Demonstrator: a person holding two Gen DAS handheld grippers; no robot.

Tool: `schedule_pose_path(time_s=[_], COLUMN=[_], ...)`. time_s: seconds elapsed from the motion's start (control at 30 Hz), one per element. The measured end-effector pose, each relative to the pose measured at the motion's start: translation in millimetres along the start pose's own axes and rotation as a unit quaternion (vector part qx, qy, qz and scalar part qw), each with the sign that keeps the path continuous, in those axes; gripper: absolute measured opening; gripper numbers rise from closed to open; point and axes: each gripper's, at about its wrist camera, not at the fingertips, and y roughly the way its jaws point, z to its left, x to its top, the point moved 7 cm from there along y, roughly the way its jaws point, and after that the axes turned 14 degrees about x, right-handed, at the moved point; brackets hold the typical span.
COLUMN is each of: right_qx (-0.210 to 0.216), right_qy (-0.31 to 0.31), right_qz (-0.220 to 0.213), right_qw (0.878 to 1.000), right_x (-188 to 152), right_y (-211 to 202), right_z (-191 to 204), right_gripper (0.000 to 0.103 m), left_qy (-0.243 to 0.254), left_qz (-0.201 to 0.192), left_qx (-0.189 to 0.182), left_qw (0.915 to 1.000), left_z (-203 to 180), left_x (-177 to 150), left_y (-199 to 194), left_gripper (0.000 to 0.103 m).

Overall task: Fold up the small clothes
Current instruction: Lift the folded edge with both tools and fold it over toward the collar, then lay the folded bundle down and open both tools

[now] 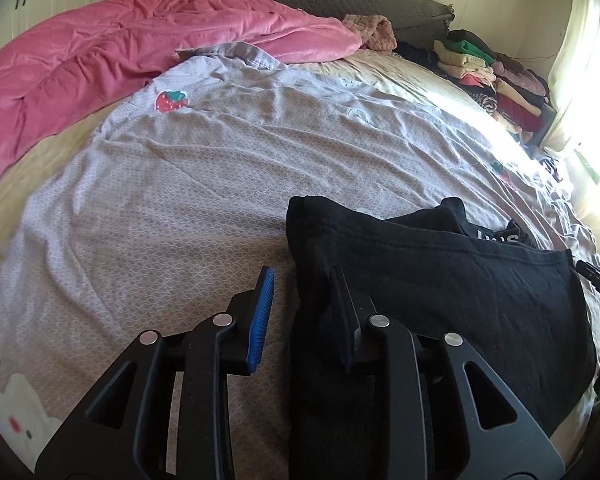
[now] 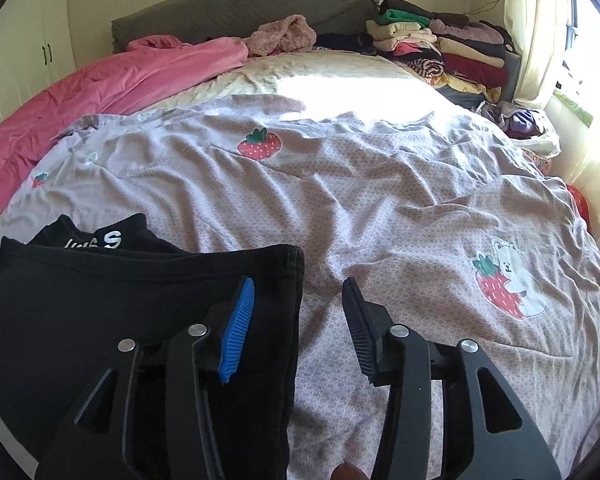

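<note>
A black garment point(image 1: 440, 280) with white lettering lies flat on the strawberry-print sheet point(image 1: 180, 184). In the left wrist view my left gripper point(image 1: 302, 270) straddles the garment's left edge. Its blue pad point(image 1: 260, 316) stands over bare sheet and its black finger point(image 1: 346, 312) rests over the cloth, with a gap showing, so it is open. In the right wrist view the same garment point(image 2: 120, 292) fills the lower left. My right gripper point(image 2: 298, 280) straddles its right edge, the blue pad point(image 2: 238, 328) above the cloth and the black finger point(image 2: 360, 328) over the sheet point(image 2: 380, 200), jaws wide open.
A pink quilt point(image 1: 120, 60) is bunched along the left of the bed. Folded clothes are stacked point(image 2: 440, 44) at the far right by the grey headboard point(image 2: 240, 8). A curtain and bright window point(image 2: 540, 40) line the right side; wardrobe doors point(image 2: 20, 60) stand at the left.
</note>
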Motion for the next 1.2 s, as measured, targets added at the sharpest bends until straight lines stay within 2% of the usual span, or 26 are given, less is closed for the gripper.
schedule_pose_path(time_s=[0.07,0.17,0.5,0.57,0.63,0.93,1.2], right_qx=[0.008,0.016,0.048,0.052,0.052,0.061,0.067], right_qy=[-0.005,-0.009,-0.014,-0.016,-0.018,-0.004,0.008], right_qz=[-0.005,-0.015,-0.035,-0.034,-0.034,-0.027,-0.012], right_qw=[1.000,1.000,0.998,0.998,0.998,0.998,0.998], right_x=[-2,-7,-18,-21,-26,-50,-75], right_y=[-9,-21,-56,-59,-63,-74,-74], right_z=[6,15,46,50,52,50,49], right_gripper=[0.050,0.052,0.054,0.062,0.065,0.065,0.065], left_qy=[0.004,0.007,-0.008,-0.010,-0.010,-0.029,-0.040], left_qz=[-0.005,-0.008,-0.017,-0.019,-0.020,-0.005,0.027], left_qx=[0.007,0.009,-0.001,-0.006,-0.010,-0.033,-0.072], left_qw=[1.0000,0.9999,0.9998,0.9997,0.9997,0.9990,0.9962], left_z=[1,2,3,2,0,17,18], left_x=[0,-1,-3,-4,-5,-22,-54], left_y=[-6,-13,-34,-39,-42,-54,-60], left_gripper=[0.029,0.033,0.036,0.038,0.040,0.048,0.049])
